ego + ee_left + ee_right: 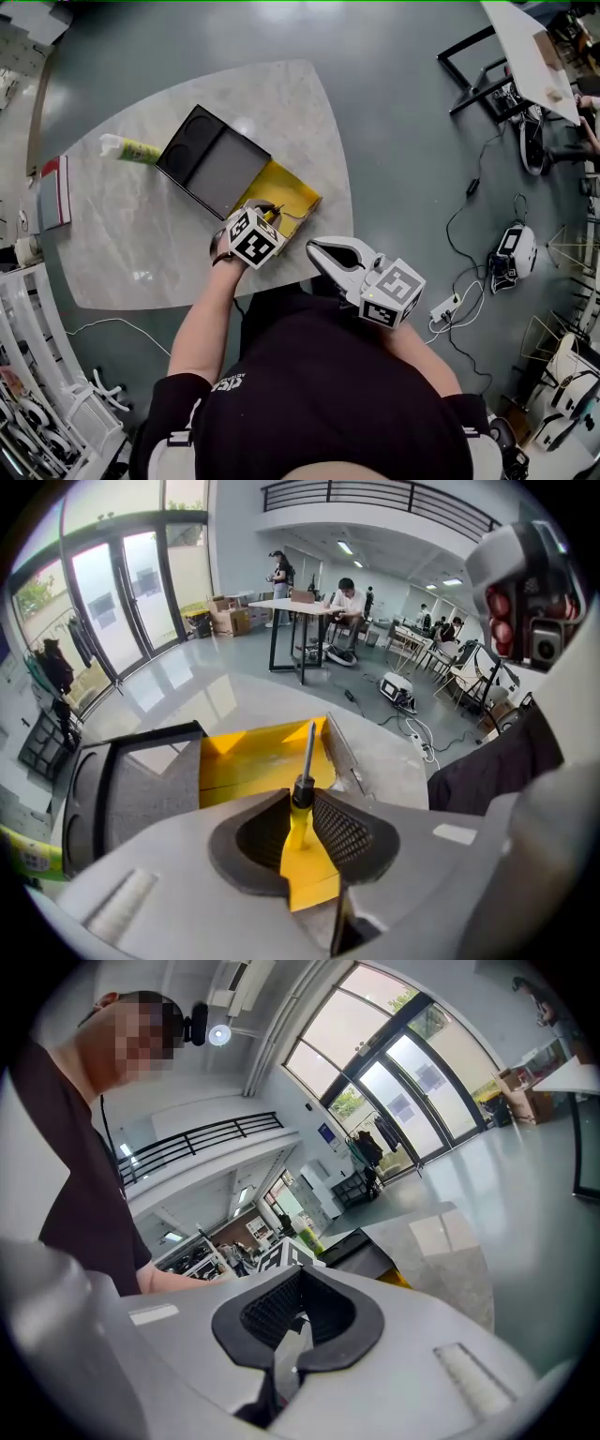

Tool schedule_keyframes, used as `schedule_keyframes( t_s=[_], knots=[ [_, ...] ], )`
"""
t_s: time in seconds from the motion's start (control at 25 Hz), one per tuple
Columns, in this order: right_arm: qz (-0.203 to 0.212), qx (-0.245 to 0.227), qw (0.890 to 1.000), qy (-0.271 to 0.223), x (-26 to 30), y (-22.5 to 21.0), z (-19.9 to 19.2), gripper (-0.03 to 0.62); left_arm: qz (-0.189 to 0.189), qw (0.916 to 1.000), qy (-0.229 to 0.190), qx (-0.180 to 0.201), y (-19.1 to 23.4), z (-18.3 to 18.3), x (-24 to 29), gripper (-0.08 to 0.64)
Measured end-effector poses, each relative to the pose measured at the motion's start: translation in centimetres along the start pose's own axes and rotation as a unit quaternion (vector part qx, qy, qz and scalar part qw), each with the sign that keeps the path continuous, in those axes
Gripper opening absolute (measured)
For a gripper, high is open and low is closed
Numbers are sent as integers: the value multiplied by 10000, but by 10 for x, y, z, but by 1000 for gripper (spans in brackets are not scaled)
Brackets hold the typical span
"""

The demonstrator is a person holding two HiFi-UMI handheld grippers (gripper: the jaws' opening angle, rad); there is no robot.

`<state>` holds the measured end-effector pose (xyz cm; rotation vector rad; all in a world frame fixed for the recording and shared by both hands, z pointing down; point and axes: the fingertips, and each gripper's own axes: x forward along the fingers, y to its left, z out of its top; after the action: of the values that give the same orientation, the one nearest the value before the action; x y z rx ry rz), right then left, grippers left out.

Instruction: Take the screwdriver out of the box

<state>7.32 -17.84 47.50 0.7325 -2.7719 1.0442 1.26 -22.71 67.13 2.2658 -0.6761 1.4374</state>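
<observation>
My left gripper (268, 212) points steeply down over the open yellow box (292, 193) near the marble table's (141, 253) front edge. It is shut on the screwdriver (298, 822): the pads pinch the yellow handle, and the black collar and metal shaft stick out past the fingertips, above the box's yellow floor (246, 766). The box's black lid (211, 159) lies open behind it. My right gripper (317, 247) hangs off the table's front edge, shut with nothing in it; in its own view the right gripper (298, 1269) shows pads that meet at the tips.
A green bottle (131, 148) with a white cap lies left of the lid. Books (54, 192) sit at the table's left edge. Cables and a power strip (441, 307) lie on the floor to the right. A person's body is close to the front edge.
</observation>
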Motion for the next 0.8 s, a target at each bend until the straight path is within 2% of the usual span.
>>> schedule_keyframes(
  t_s=[0.48, 0.64, 0.8],
  knots=[
    [154, -409, 9988, -220, -15, 15, 30, 14, 511, 9945, -838, -372, 5, 27, -68, 74],
    [162, -538, 9979, -324, -30, 14, 42, 14, 650, 9887, -1229, -567, -2, 41, -95, 74],
    [253, -691, 9966, -360, -41, 16, 51, 14, 862, 9794, -1672, -734, -5, 58, -123, 74]
  ],
)
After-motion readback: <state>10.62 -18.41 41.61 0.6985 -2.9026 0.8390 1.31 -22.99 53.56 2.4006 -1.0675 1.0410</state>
